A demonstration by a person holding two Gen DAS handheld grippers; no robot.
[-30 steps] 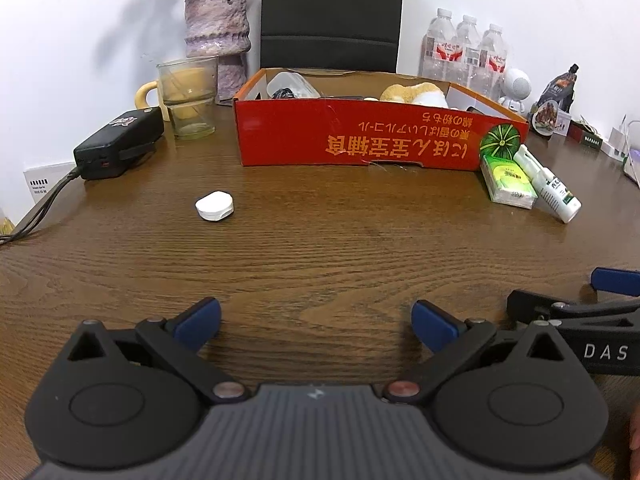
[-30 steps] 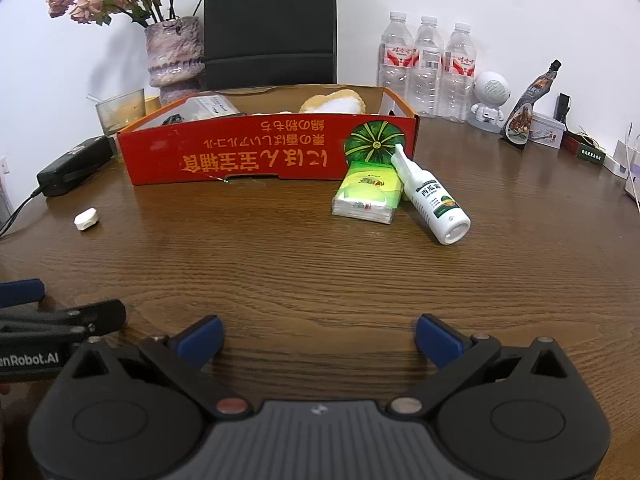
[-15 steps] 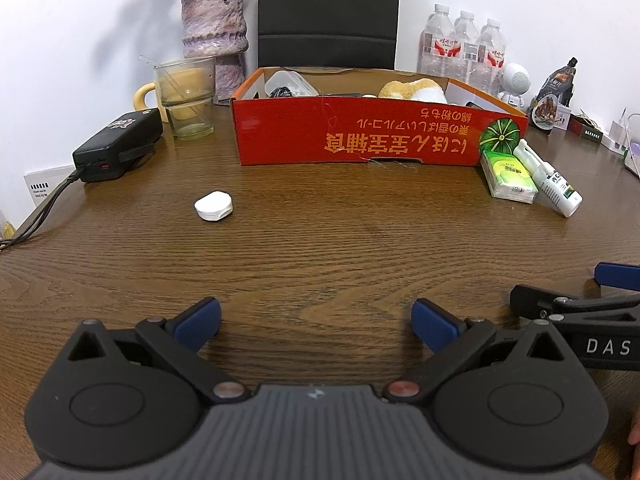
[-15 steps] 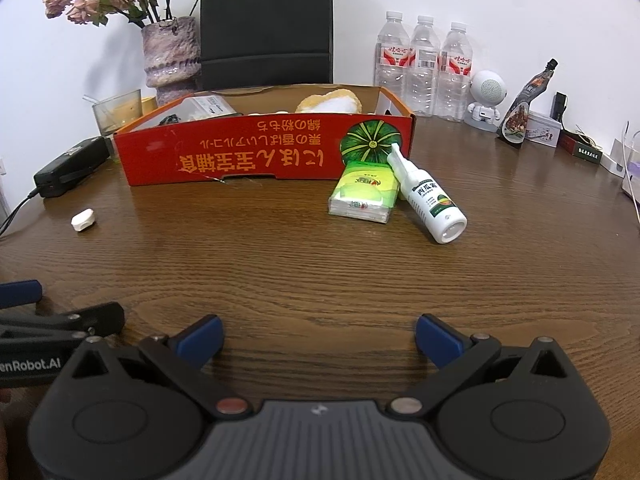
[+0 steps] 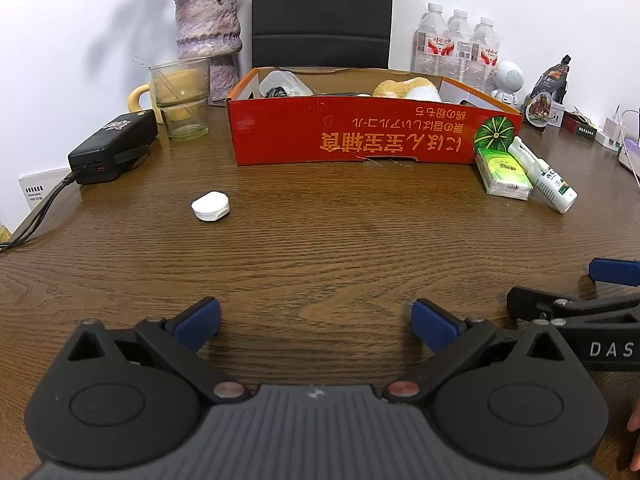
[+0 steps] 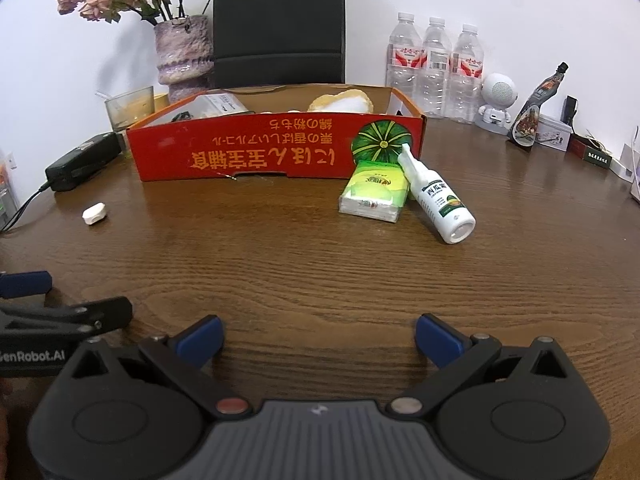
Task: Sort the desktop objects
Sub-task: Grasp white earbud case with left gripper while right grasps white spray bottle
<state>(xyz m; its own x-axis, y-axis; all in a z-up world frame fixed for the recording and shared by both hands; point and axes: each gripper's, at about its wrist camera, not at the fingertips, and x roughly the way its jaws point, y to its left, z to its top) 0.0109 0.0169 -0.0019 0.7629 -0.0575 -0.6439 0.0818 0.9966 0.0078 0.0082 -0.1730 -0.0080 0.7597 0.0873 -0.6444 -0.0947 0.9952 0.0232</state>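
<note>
A red cardboard box (image 5: pixel 360 136) (image 6: pixel 276 152) stands at the back of the wooden table and holds several items. A small white case (image 5: pixel 210 206) (image 6: pixel 94 213) lies on the table left of the box front. A green tissue pack (image 5: pixel 503 173) (image 6: pixel 374 194) and a white spray bottle (image 5: pixel 546 178) (image 6: pixel 438 196) lie side by side at the box's right corner. My left gripper (image 5: pixel 316 318) is open and empty, low over the near table. My right gripper (image 6: pixel 318 336) is open and empty beside it, and its side shows in the left wrist view (image 5: pixel 576 304).
A black power adapter (image 5: pixel 114 146) with its cable, a glass cup (image 5: pixel 182 100), a yellow mug and a vase (image 5: pixel 208 36) stand at the back left. A black chair back (image 5: pixel 322 12) is behind the box. Water bottles (image 6: pixel 434 68), a white robot toy (image 6: pixel 496 102) and small packages stand back right.
Both views have shifted slightly; the box and items sit a little farther and lower in frame. Both grippers stay open and nothing on the table has moved.
</note>
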